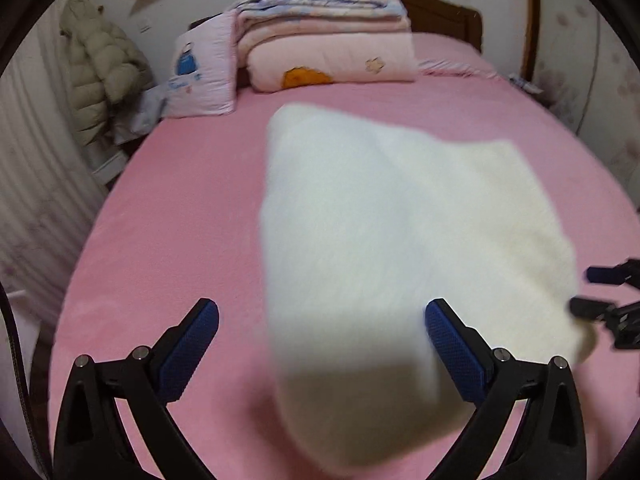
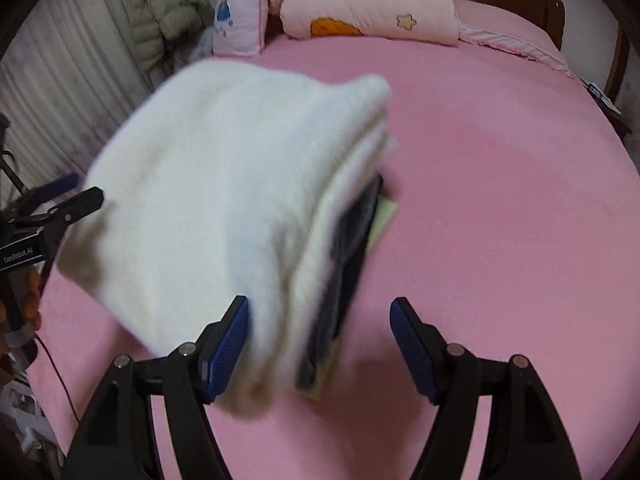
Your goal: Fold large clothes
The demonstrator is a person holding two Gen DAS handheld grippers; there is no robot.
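A folded white fleecy garment (image 1: 392, 240) lies on the pink bed (image 1: 180, 208), blurred. In the right wrist view the white garment (image 2: 224, 208) tops a stack with a dark folded garment (image 2: 348, 264) and a pale green one (image 2: 386, 216) beneath. My left gripper (image 1: 322, 320) is open, its jaws wide apart at the garment's near edge, holding nothing. My right gripper (image 2: 320, 316) is open, jaws on either side of the stack's near corner. Each gripper shows in the other's view: the right (image 1: 600, 292), the left (image 2: 76, 196).
Folded quilts (image 1: 332, 40) and a pink pillow (image 1: 204, 68) sit at the head of the bed before a wooden headboard (image 1: 444, 12). A beige puffer coat (image 1: 100, 68) hangs at the left by a curtain (image 1: 32, 184).
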